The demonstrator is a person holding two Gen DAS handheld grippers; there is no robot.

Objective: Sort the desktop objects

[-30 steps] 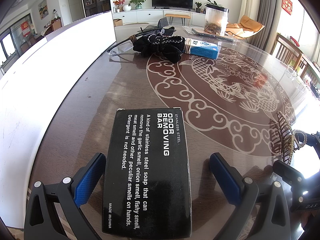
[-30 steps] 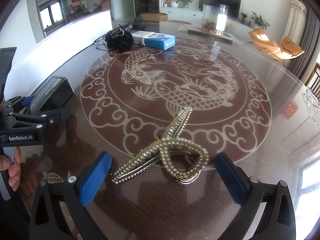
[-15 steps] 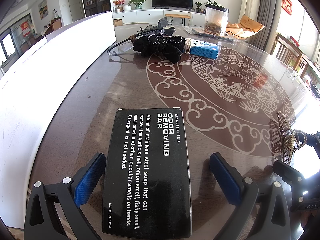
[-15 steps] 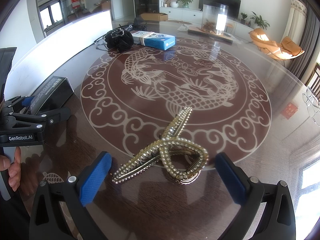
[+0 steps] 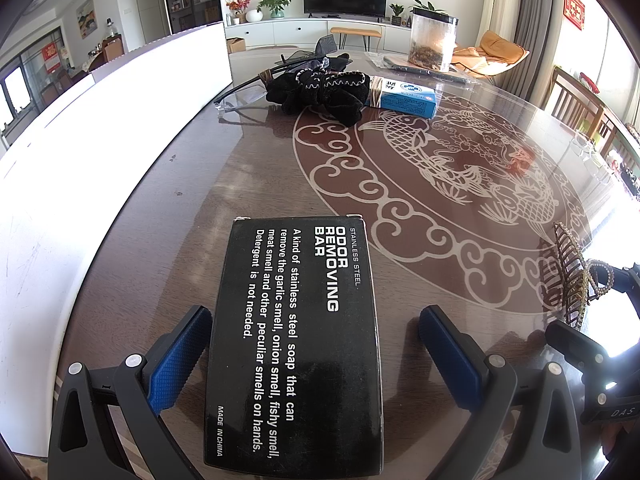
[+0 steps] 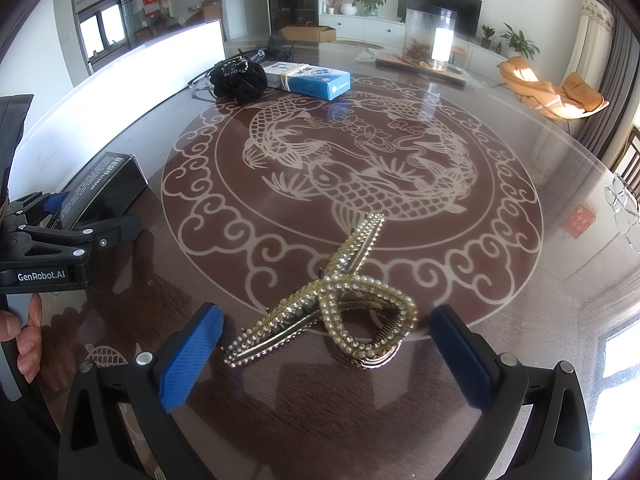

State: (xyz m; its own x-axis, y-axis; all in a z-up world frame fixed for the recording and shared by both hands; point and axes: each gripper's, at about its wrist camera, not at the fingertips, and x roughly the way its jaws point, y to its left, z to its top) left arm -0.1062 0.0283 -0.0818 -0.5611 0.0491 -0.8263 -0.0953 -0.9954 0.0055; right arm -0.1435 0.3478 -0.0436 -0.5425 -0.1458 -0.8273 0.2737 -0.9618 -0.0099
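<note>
Nearest me, my left gripper (image 5: 314,360) is spread wide around the black soap box (image 5: 296,340), whose near end is cut off at six o'clock. My right gripper (image 6: 326,354), equally wide, brackets the pearl hair clip (image 6: 332,308). Both look poised to grasp; closing comes next, I judge. Far off at twelve o'clock lie a black scrunchie (image 5: 320,90) and blue box (image 5: 406,98). No sorting destination is visible.

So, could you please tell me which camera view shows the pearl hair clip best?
The right wrist view: the pearl hair clip lies whole and near, between the open tongs. The left wrist view catches only part of it at the right edge.
</note>
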